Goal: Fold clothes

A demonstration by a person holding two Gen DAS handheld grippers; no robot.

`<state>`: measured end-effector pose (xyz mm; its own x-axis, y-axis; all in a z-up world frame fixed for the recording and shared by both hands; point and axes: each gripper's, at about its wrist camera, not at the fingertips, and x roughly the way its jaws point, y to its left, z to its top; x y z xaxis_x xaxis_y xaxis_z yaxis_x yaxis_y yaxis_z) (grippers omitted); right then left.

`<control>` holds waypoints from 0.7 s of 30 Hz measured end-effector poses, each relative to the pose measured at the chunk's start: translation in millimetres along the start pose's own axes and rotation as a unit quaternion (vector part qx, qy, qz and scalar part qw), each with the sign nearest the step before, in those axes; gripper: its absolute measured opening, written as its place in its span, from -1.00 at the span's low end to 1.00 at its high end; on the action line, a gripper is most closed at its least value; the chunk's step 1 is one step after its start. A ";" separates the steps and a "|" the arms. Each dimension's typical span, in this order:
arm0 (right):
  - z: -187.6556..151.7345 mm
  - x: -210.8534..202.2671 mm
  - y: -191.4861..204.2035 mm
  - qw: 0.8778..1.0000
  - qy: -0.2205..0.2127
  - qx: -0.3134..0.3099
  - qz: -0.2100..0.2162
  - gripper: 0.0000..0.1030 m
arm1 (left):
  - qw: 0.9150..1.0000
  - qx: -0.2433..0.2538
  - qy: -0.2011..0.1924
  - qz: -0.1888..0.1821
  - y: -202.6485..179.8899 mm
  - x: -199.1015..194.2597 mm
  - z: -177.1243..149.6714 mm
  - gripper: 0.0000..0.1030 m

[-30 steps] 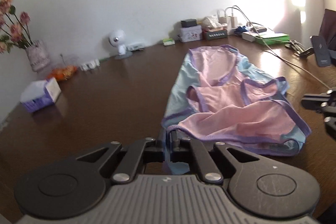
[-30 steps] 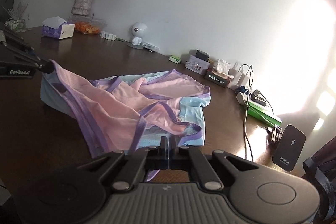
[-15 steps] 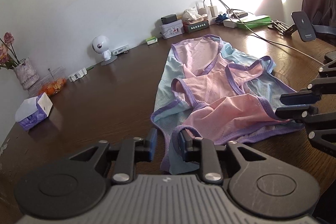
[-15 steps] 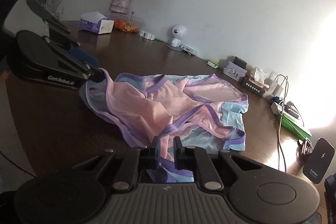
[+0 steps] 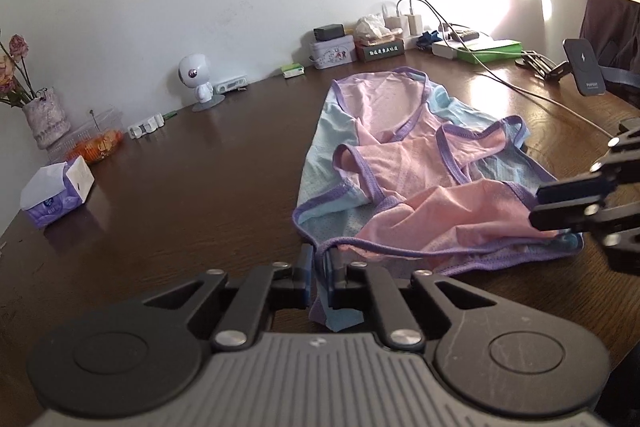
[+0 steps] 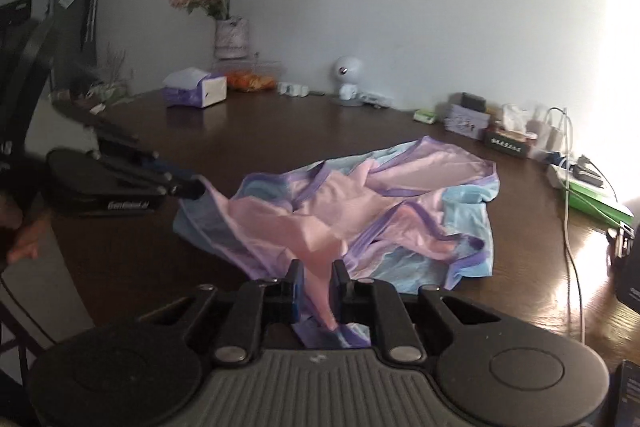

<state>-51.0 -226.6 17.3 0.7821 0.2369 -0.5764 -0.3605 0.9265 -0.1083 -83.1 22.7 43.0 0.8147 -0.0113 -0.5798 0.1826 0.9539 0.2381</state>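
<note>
A pink and light-blue tank top with purple trim (image 5: 404, 163) lies crumpled lengthwise on the dark wooden table (image 5: 200, 179); it also shows in the right wrist view (image 6: 360, 211). My left gripper (image 5: 319, 267) has its jaws a little apart, with the near hem corner between them. My right gripper (image 6: 313, 287) has a fold of pink cloth between its slightly parted jaws. The right gripper also shows at the right edge of the left wrist view (image 5: 576, 203), at the hem. The left gripper also shows in the right wrist view (image 6: 188, 189), at the other corner.
Along the wall: a flower vase (image 5: 44, 119), tissue box (image 5: 56, 195), small white robot figure (image 5: 198, 83), tins and boxes (image 5: 336, 49), chargers and cables (image 5: 440, 23), a green book (image 5: 492, 49). A phone stand (image 5: 584, 71) and a cable lie at the right.
Both grippers have loosened from tightly shut on the garment's near hem to slightly parted. The near edge has been brought down onto the table and the cloth lies slacker.
</note>
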 end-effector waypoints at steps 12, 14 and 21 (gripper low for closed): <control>4.3 -18.3 -12.9 0.998 -0.051 -0.011 0.020 -0.81 | 1.000 0.003 0.005 -0.006 -0.3 3.8 -1.7 -0.89; 3.5 -30.7 -5.7 0.995 -0.041 -0.016 0.088 -0.83 | 1.000 0.002 0.005 -0.005 0.7 5.2 -1.1 -0.89; -9.6 -4.5 0.2 0.993 0.033 0.021 0.113 -0.92 | 1.000 0.011 0.003 -0.005 -1.1 4.4 0.3 -0.89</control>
<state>-59.5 -230.2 12.1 0.6479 0.4226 -0.6338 -0.5010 0.8631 0.0634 -79.5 21.5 40.4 0.8101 -0.0188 -0.5860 0.2021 0.9472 0.2491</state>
